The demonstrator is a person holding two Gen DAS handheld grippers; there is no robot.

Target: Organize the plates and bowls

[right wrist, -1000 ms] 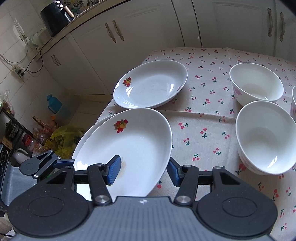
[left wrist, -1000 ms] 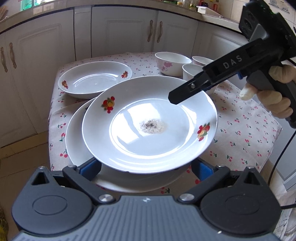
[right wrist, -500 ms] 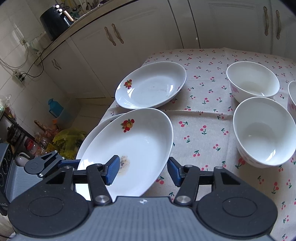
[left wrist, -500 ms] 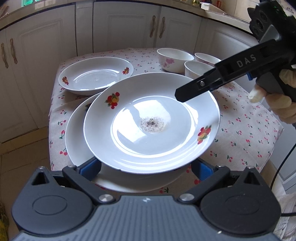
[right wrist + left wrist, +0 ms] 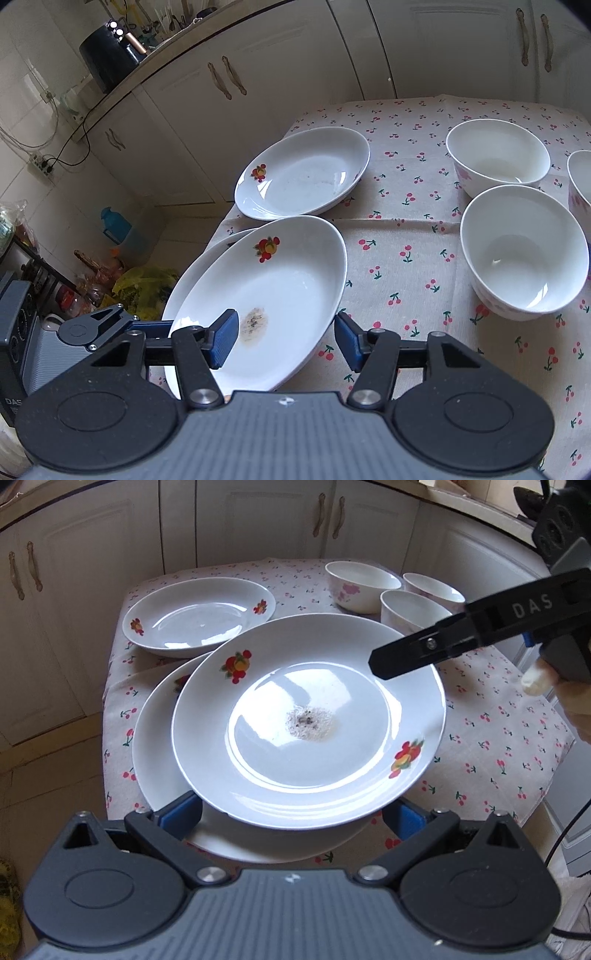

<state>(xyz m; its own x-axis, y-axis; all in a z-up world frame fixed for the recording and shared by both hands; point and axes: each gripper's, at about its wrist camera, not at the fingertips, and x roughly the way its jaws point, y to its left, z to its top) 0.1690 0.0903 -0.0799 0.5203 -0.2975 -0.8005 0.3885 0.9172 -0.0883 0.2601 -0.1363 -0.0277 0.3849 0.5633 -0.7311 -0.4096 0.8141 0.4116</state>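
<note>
A white plate with fruit prints and a dirty spot (image 5: 306, 716) (image 5: 273, 295) lies stacked on a second plate (image 5: 159, 746) at the near left of the table. A third plate (image 5: 199, 616) (image 5: 306, 177) lies behind them. Three white bowls (image 5: 362, 585) (image 5: 522, 251) stand at the right. My left gripper (image 5: 291, 818) is open, its pads on either side of the top plate's near rim. My right gripper (image 5: 284, 339) is open and straddles that plate's right rim, one finger (image 5: 417, 653) above the plate.
The table has a cherry-print cloth (image 5: 406, 258) and its edges fall off at left and front. White cabinets (image 5: 240, 520) stand behind. Bags and a blue jug (image 5: 118, 229) sit on the floor at the left.
Both grippers have drawn back and up a little from the stacked plates. The plates and bowls have not moved, and both grippers stay open.
</note>
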